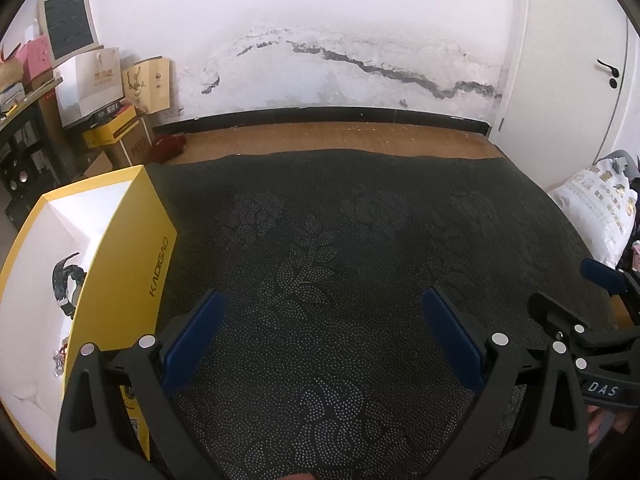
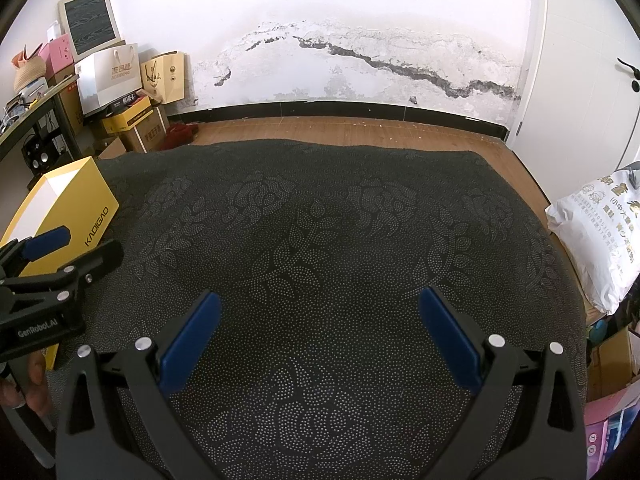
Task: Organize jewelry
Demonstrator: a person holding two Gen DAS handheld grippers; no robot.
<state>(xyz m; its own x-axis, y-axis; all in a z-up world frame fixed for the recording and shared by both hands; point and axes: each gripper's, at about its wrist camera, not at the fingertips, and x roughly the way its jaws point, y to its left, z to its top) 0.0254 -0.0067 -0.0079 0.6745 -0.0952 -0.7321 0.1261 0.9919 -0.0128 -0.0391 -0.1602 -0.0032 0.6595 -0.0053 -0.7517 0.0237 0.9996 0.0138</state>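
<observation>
- Left gripper (image 1: pixel 322 336): fingers spread wide, nothing between the blue pads (image 1: pixel 196 340); hovers over the dark patterned cloth (image 1: pixel 340 220)
- Right gripper (image 2: pixel 320 336): also spread wide and empty, side by side with the left one, over the same cloth
- Yellow box (image 1: pixel 124 264) stands just left of the left gripper, open top; white lining visible
- Inside the box: a black watch (image 1: pixel 68 284) against the near wall, and a small tangle of chain or beads (image 1: pixel 60 358) lower down, too small to identify
- No jewelry seen on the cloth ahead of either tool
- Judgement: with both items in the box and both tools empty, the sorting looks finished or nearly so; the wide stance suits a rest pose
- Risk: the box sits close to the left finger; a sideways swing could nudge it
</observation>
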